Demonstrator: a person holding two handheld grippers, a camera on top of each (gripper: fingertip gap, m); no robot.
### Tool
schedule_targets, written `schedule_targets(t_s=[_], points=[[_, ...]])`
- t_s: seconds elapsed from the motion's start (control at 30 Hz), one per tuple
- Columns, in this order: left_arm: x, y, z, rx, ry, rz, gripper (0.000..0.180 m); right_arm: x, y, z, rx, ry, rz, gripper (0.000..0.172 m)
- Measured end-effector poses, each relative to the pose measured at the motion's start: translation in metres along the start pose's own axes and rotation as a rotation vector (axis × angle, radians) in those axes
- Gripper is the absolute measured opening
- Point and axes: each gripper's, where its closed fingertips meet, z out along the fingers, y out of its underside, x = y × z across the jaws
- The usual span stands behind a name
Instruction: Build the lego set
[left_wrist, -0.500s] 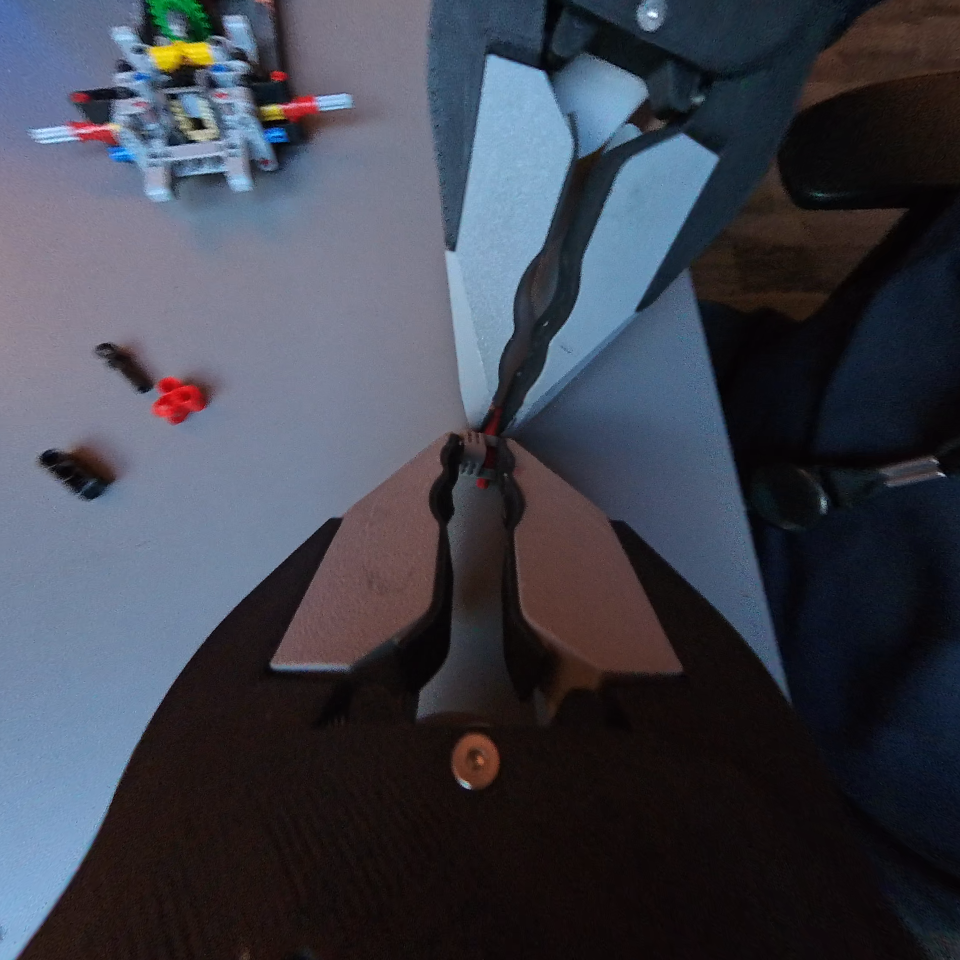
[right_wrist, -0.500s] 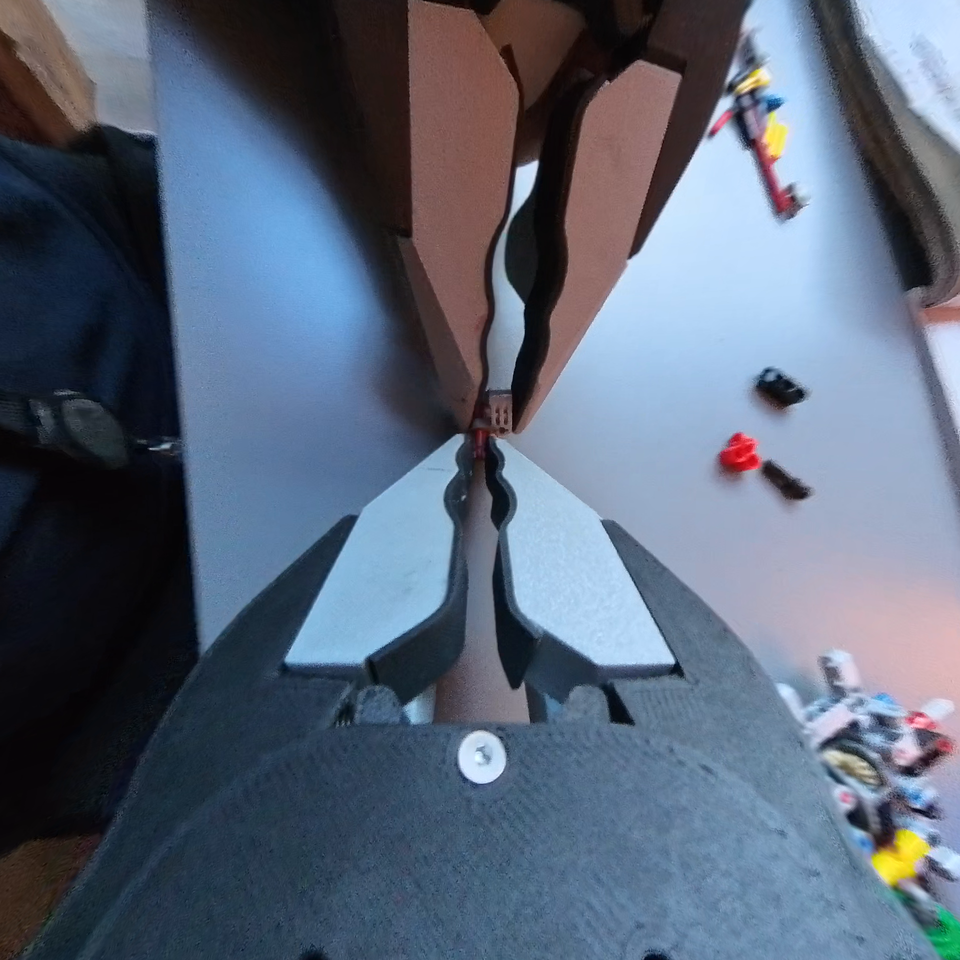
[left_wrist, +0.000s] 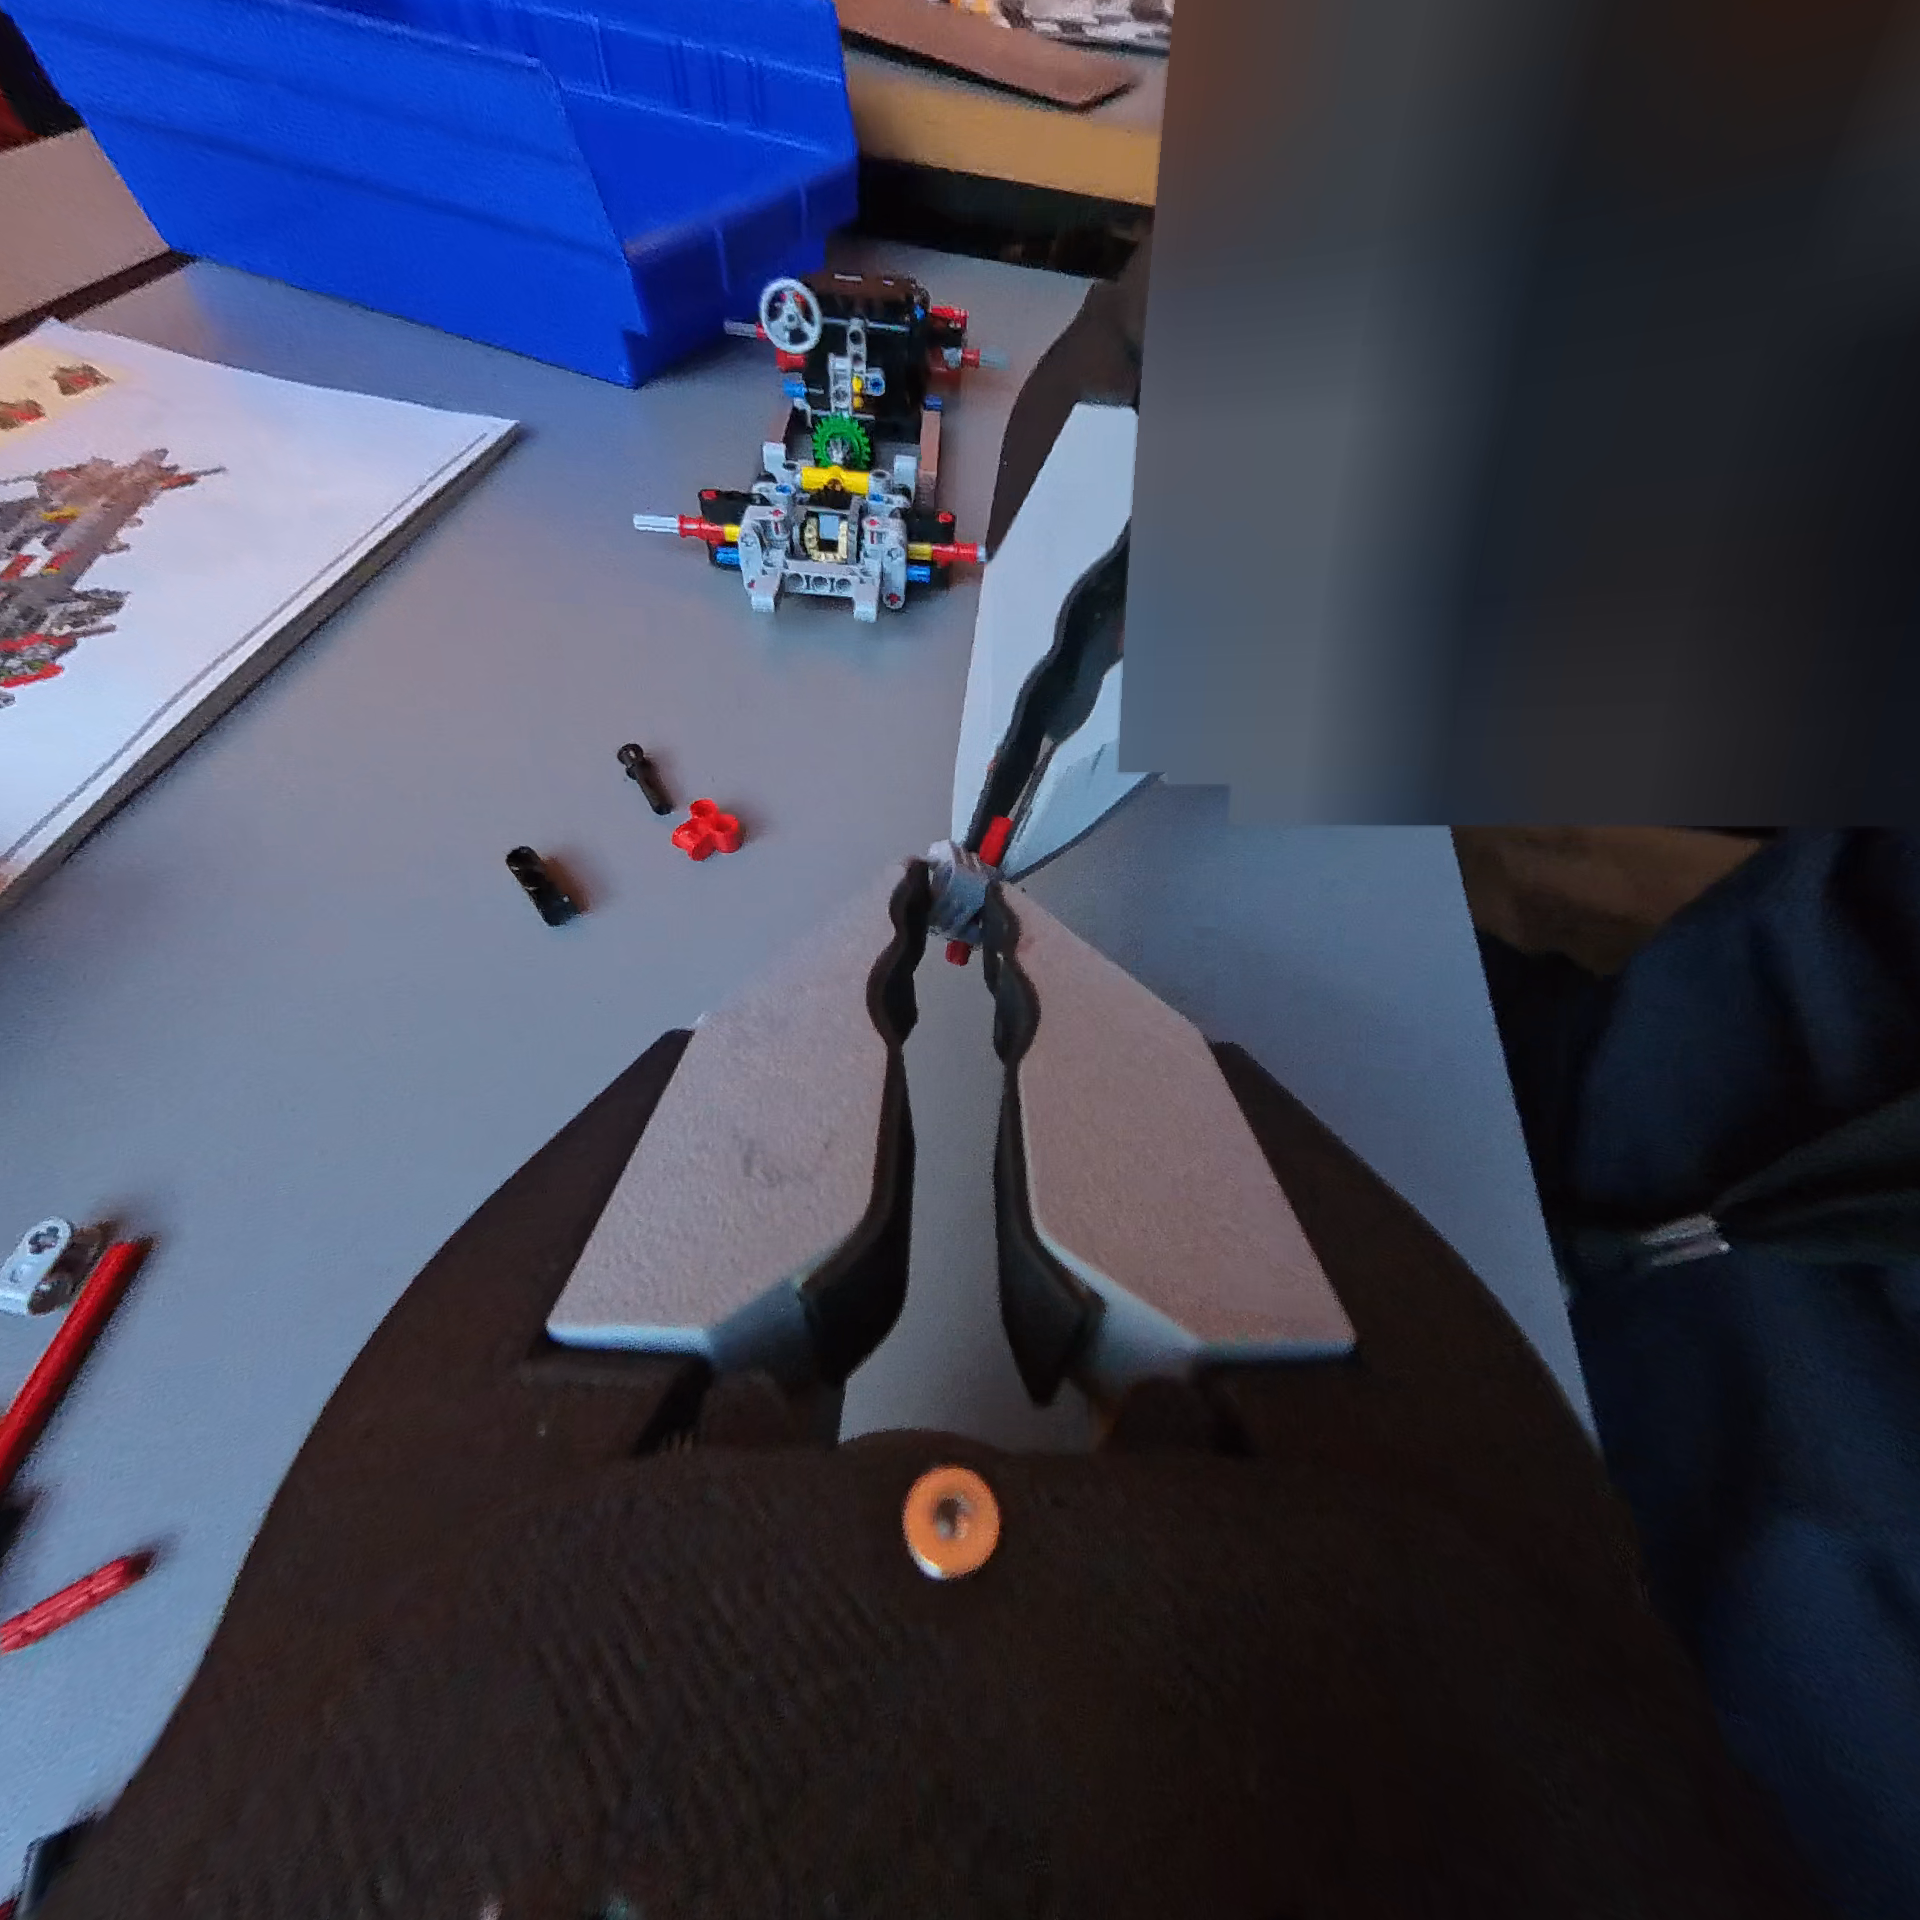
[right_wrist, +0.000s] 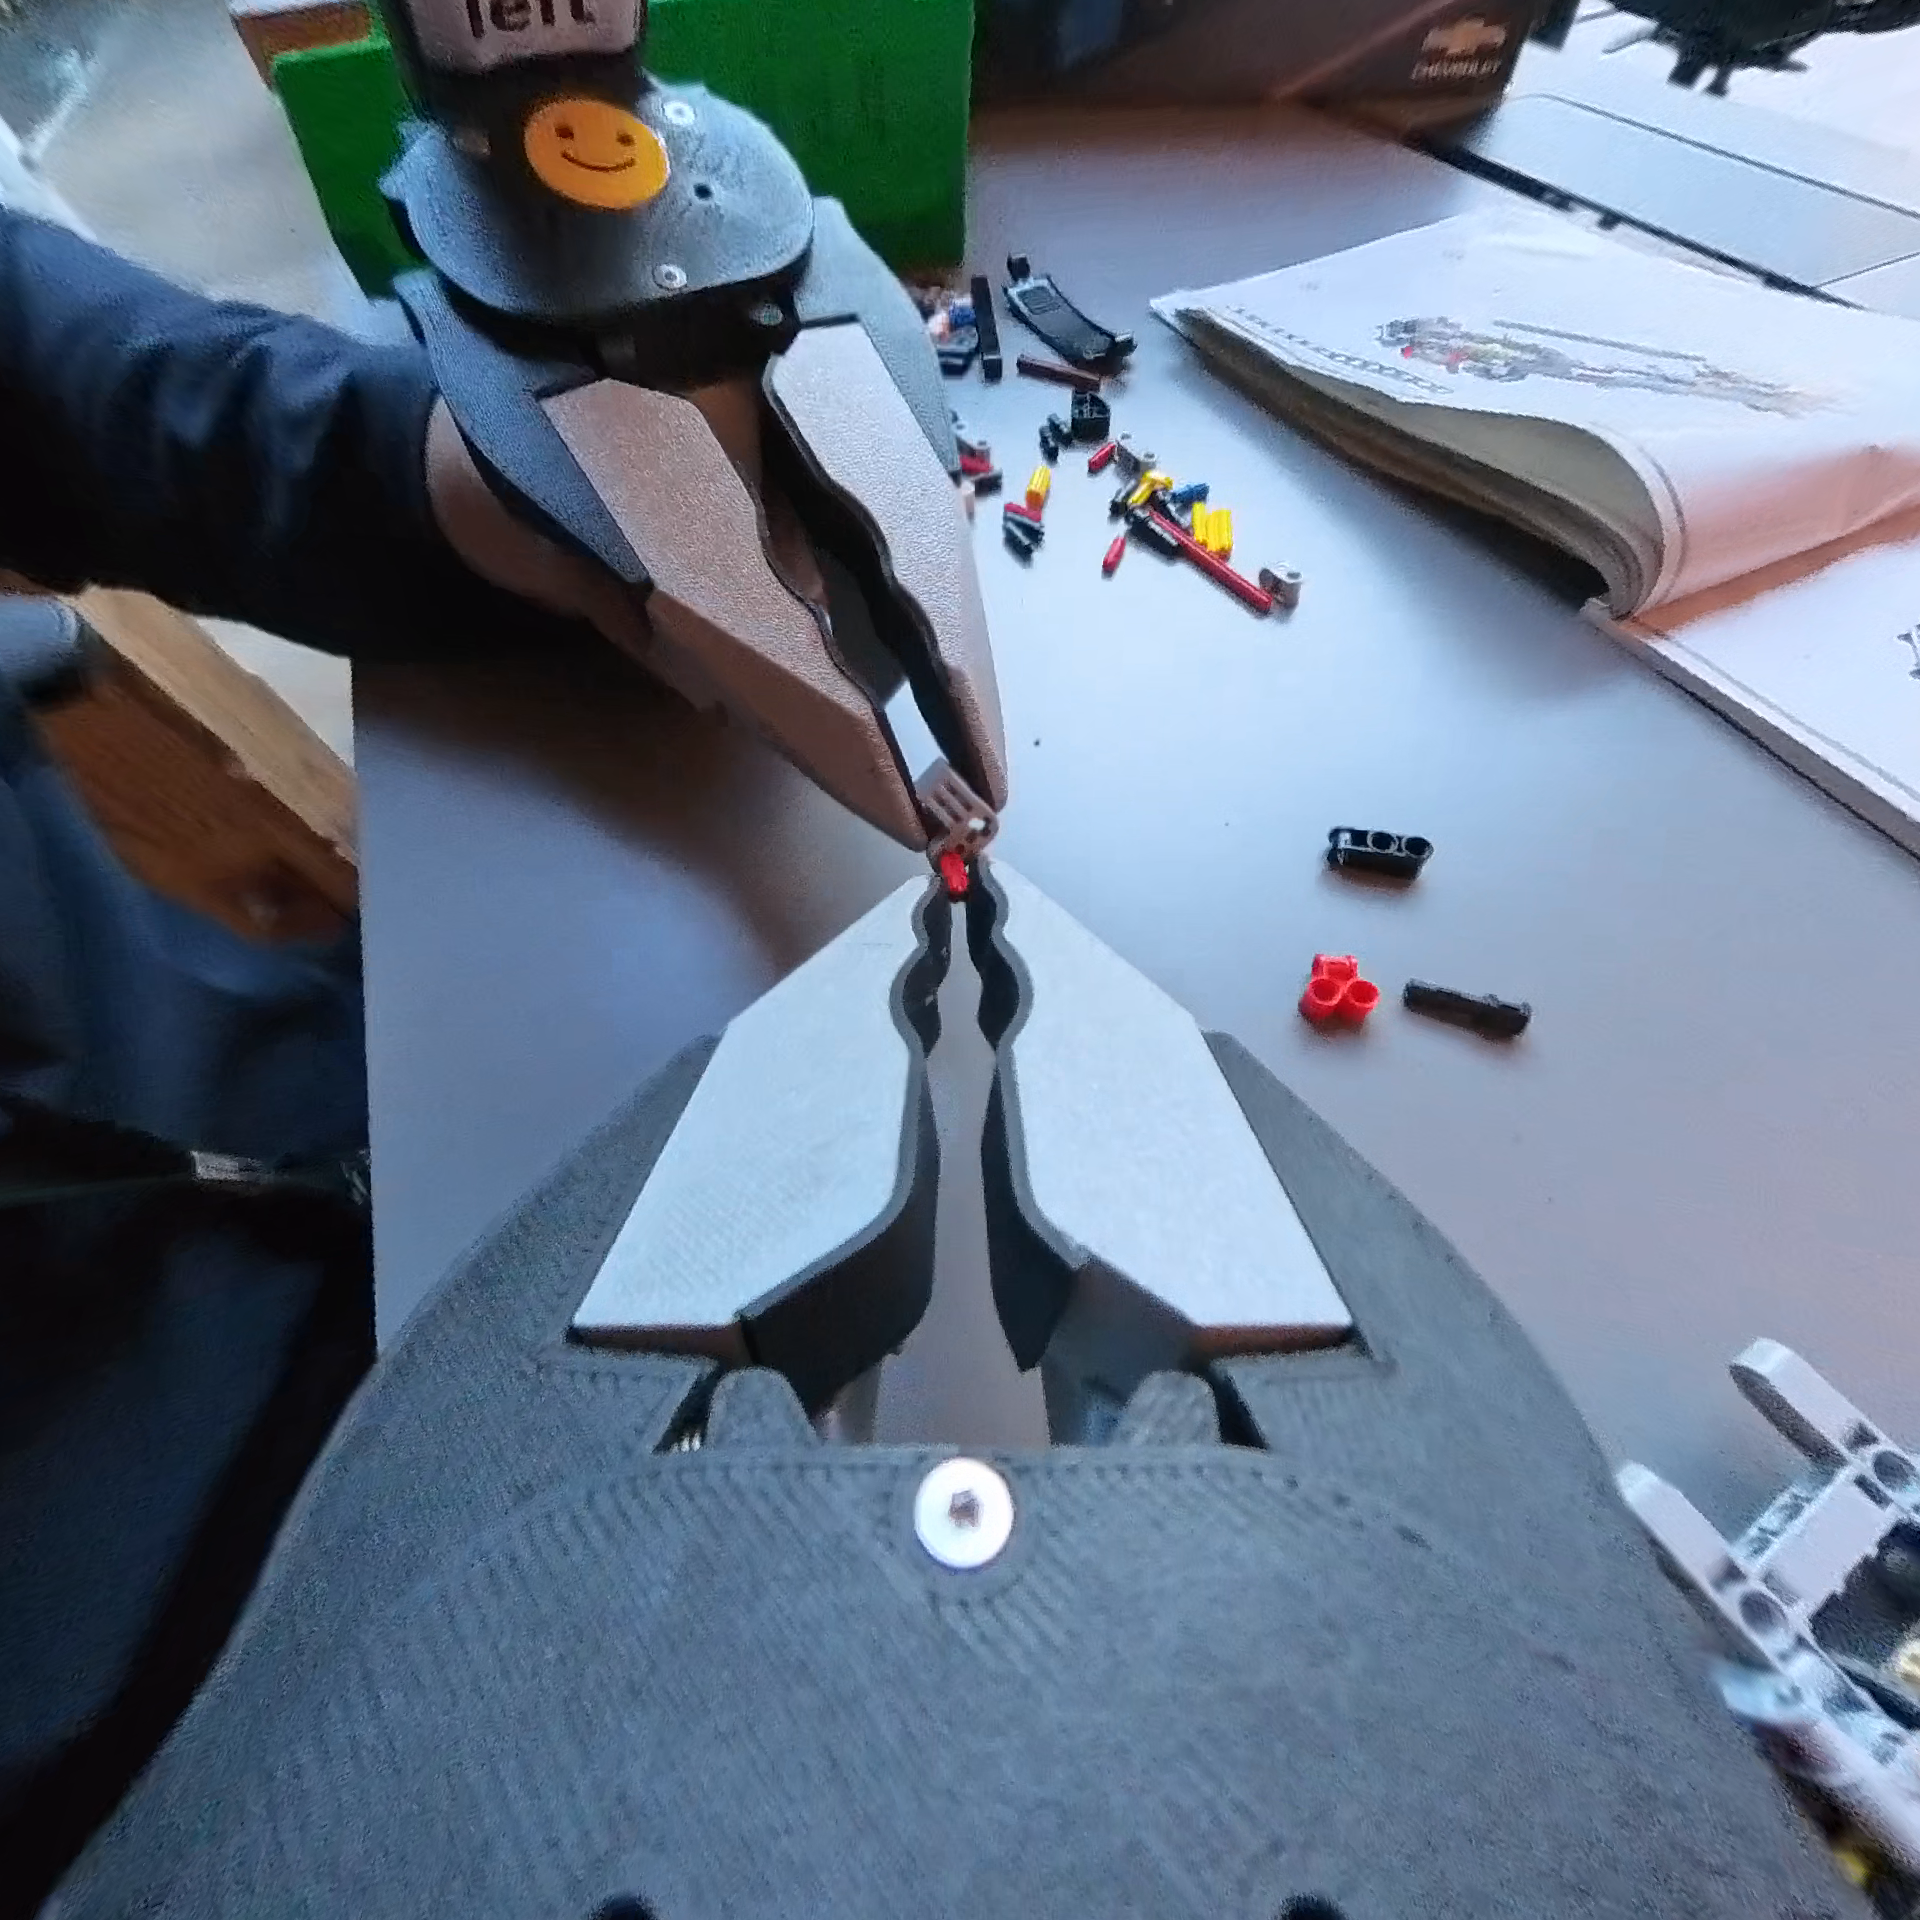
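Observation:
My left gripper is shut on a small grey connector piece and holds it above the grey table. A short red pin runs through the piece, and its other end shows between my left fingers. My right gripper meets the left one tip to tip and is shut on the end of the red pin. In the right wrist view the grey piece sits in the left gripper's tips, just beyond the pin.
A red connector and two black pins lie on the table to the left. Behind them are a partly built chassis model, a blue bin and an open instruction book. Loose parts lie by a green box. My left and right fingertips are right by each other. From either gripper's tips it is about 20 cm to the partly built chassis model.
Both grippers have tilted so more of the table shows, and they still meet tip to tip. The left fingers have drawn a little closer on the grey piece. The right stays shut on the pin.

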Motion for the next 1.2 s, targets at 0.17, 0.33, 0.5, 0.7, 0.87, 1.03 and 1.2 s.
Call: schedule_targets(t_s=[0.17,0.33,0.5,0.7,0.87,1.03,1.2], points=[[0.004,-0.001,-0.005,0.009,0.143,-0.117,0.016,-0.002,0.002,0.007,-0.031,-0.068,0.025,0.001],[0.003,0.006,-0.008,-0.027,0.154,-0.105,0.015,-0.005,0.007,0.011,-0.075,-0.054,-0.042,0.001],[0.000,0.015,-0.010,-0.086,0.128,-0.030,0.008,-0.008,0.013,0.016,-0.124,-0.078,-0.068,0.001],[-0.001,0.027,-0.010,-0.158,0.085,0.105,0.007,-0.013,0.014,0.022,-0.159,-0.151,-0.055,0.001],[-0.009,0.024,-0.016,-0.150,-0.010,0.196,0.006,-0.007,0.006,0.026,-0.126,-0.162,-0.007,0.000],[-0.008,0.020,-0.022,-0.098,0.041,0.110,0.006,-0.010,-0.002,0.024,-0.079,-0.220,0.051,0.001],[-0.005,0.019,-0.025,-0.099,0.033,0.167,0.006,-0.013,-0.008,0.022,-0.064,-0.342,0.181,0.001]])
